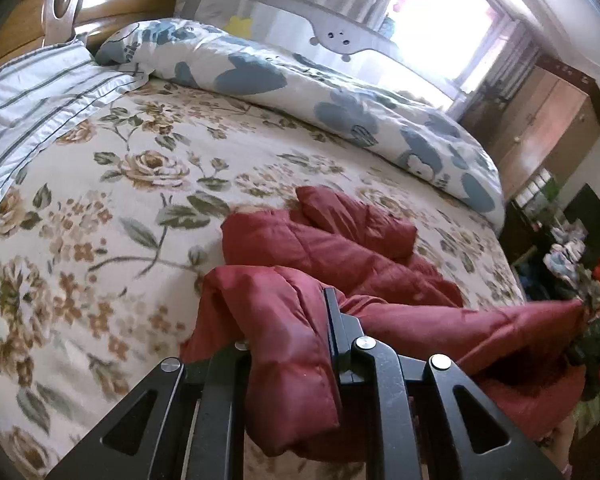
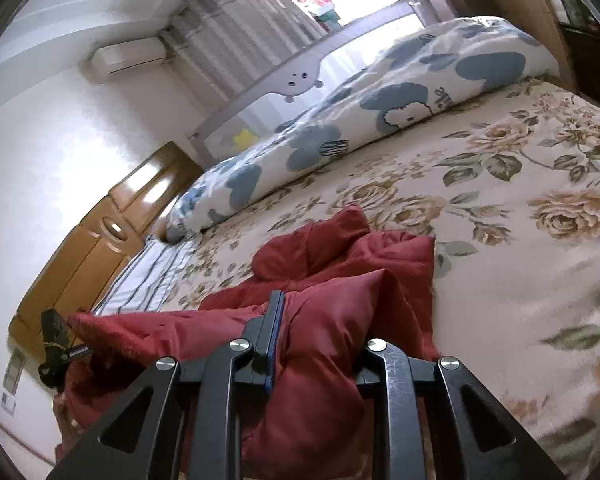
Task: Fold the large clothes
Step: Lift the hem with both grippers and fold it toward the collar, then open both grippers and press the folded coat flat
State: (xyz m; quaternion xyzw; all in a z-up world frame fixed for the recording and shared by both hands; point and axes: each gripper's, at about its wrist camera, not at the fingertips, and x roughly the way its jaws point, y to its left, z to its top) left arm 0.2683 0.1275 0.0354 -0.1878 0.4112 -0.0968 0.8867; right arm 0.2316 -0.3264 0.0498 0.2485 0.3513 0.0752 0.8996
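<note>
Red jacket (image 1: 320, 248) pinched by both grippers, on floral bedspread (image 1: 120, 168).

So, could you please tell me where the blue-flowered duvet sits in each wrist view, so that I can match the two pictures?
Left wrist: the duvet runs from upper left to right of centre, along the far side of the bed, beyond the red jacket.
Right wrist: the duvet runs from centre left up to the upper right, again beyond the jacket.
Shared landmark: the grey bed rail behind it.
</note>
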